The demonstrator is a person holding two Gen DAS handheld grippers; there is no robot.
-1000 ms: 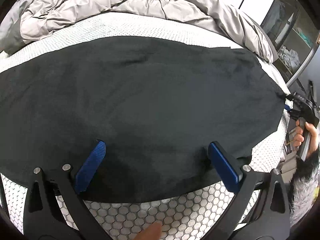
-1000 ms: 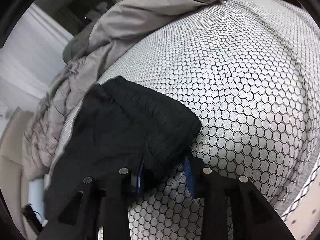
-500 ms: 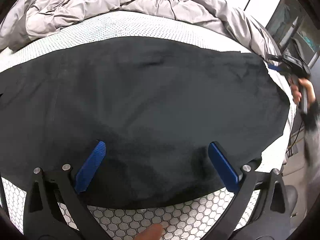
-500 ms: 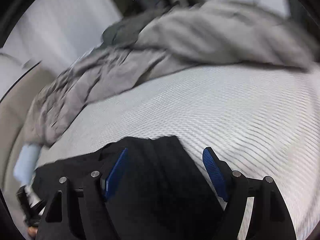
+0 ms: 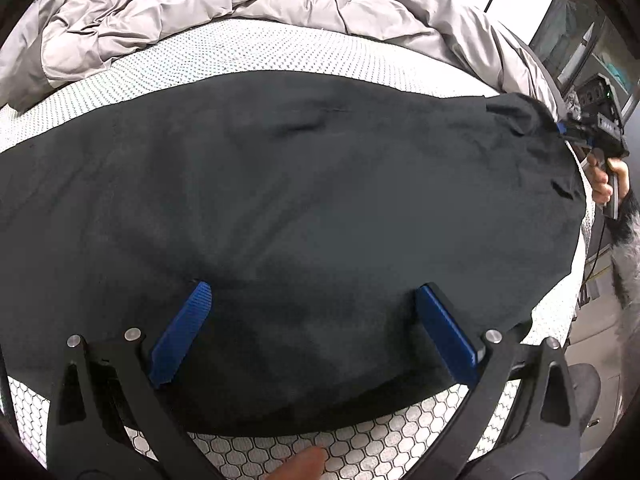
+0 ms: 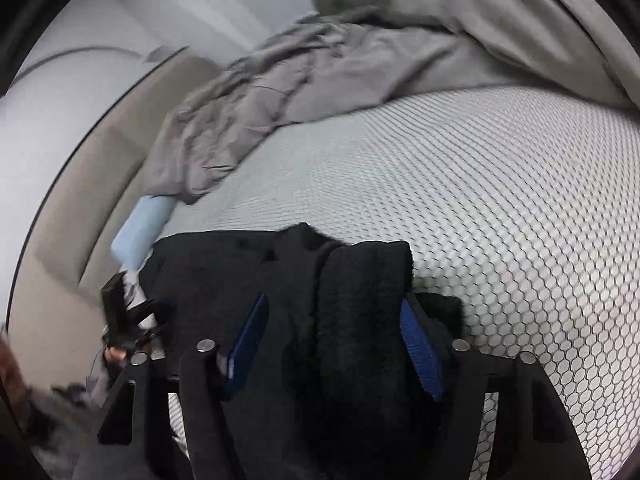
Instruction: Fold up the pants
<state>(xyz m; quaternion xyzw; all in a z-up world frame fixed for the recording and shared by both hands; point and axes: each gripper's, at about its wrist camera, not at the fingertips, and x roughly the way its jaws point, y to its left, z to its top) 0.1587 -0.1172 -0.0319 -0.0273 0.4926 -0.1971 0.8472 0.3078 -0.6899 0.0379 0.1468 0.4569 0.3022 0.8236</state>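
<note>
The black pants point(image 5: 300, 208) lie spread flat across the bed's white honeycomb mattress cover point(image 5: 360, 448). My left gripper point(image 5: 316, 308) is open, its blue pads resting over the near edge of the pants. My right gripper point(image 6: 334, 320) is open around a bunched, ribbed end of the pants point(image 6: 360, 304). In the left wrist view the right gripper point(image 5: 576, 130) sits at the far right corner of the pants, which is lifted and bunched there.
A rumpled grey duvet point(image 5: 224, 12) lies along the far side of the bed, also in the right wrist view point(image 6: 320, 68). A light blue pillow point(image 6: 140, 228) lies at the bed's head. A cabinet point(image 5: 580, 40) stands at the right.
My right gripper went from shut on the waistband to open, swung round, and now straddles the bunched end. The far right pants corner lifted. My left gripper stayed open in place.
</note>
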